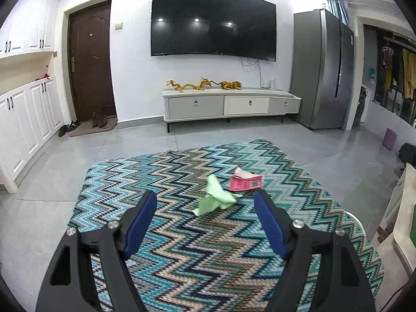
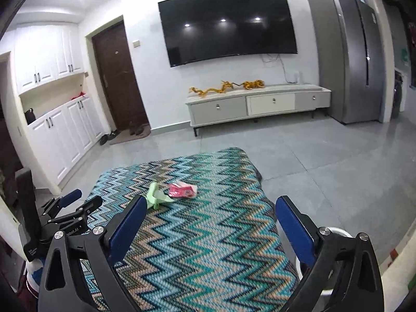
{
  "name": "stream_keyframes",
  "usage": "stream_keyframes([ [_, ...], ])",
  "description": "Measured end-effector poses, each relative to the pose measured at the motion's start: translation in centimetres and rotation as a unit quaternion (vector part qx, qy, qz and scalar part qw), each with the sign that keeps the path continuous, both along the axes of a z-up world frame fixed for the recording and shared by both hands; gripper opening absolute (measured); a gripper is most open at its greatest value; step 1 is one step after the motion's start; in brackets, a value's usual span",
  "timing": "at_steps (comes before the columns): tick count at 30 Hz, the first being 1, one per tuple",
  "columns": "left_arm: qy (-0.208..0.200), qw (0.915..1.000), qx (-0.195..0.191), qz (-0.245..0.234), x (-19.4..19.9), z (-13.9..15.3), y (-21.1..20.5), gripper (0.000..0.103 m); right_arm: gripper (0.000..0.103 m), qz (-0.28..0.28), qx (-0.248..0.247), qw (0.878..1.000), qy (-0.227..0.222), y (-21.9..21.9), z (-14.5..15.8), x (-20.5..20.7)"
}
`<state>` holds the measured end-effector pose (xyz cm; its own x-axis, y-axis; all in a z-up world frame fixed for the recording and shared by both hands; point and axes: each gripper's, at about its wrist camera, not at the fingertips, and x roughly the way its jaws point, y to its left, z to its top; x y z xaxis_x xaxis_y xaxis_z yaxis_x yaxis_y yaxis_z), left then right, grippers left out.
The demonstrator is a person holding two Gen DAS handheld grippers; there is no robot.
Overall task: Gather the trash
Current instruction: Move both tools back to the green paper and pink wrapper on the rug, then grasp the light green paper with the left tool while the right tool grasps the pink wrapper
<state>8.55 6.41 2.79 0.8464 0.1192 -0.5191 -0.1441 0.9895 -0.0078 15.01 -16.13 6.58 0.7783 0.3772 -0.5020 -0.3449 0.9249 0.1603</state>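
Observation:
A crumpled green paper (image 1: 215, 199) (image 2: 156, 197) lies on a table covered by a zigzag cloth (image 1: 182, 247) (image 2: 208, 234). Just beyond it to the right rests a crushed pink packet (image 1: 245, 182) (image 2: 183, 190). My left gripper (image 1: 205, 200) stands open a little short of the green paper, nothing between its blue pads. In the right wrist view my right gripper (image 2: 212, 205) is open and empty, with both pieces of trash ahead of it to the left. The left gripper (image 2: 78, 200) shows at that view's left edge.
A white round rim (image 2: 338, 234) sits below the table's right side. A purple bin (image 1: 389, 137) stands on the grey tiled floor at the right. Across the room are a TV cabinet (image 1: 228, 104), a wall TV, a fridge (image 1: 322, 72) and a brown door.

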Motion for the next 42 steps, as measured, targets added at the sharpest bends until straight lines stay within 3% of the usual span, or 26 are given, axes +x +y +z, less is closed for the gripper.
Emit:
stream_keyframes([
  [6, 0.014, 0.9997, 0.005, 0.019, 0.6, -0.4, 2.4, 0.076, 0.098, 0.027, -0.007, 1.000, -0.006, 2.2, 0.4, 2.1],
  [18, 0.075, 0.9936, -0.063, -0.057, 7.8, -3.1, 3.2, 0.076, 0.092, 0.089, -0.032, 0.995, 0.012, 7.1, -0.1, 9.0],
  [26, 0.130, 0.9855, -0.083, -0.072, 12.9, -7.7, 2.9, 0.076, 0.090, 0.121, -0.046, 0.989, 0.076, 10.0, -5.5, 14.5],
  [34, 0.145, 0.9822, -0.075, -0.094, 15.0, -9.5, 2.4, 0.076, 0.088, 0.138, -0.061, 0.981, 0.120, 12.5, -10.1, 18.4],
  [42, 0.160, 0.9775, -0.094, -0.100, 16.4, -11.1, 3.3, 0.076, 0.084, 0.163, -0.087, 0.972, 0.145, 15.5, -13.6, 20.8],
])
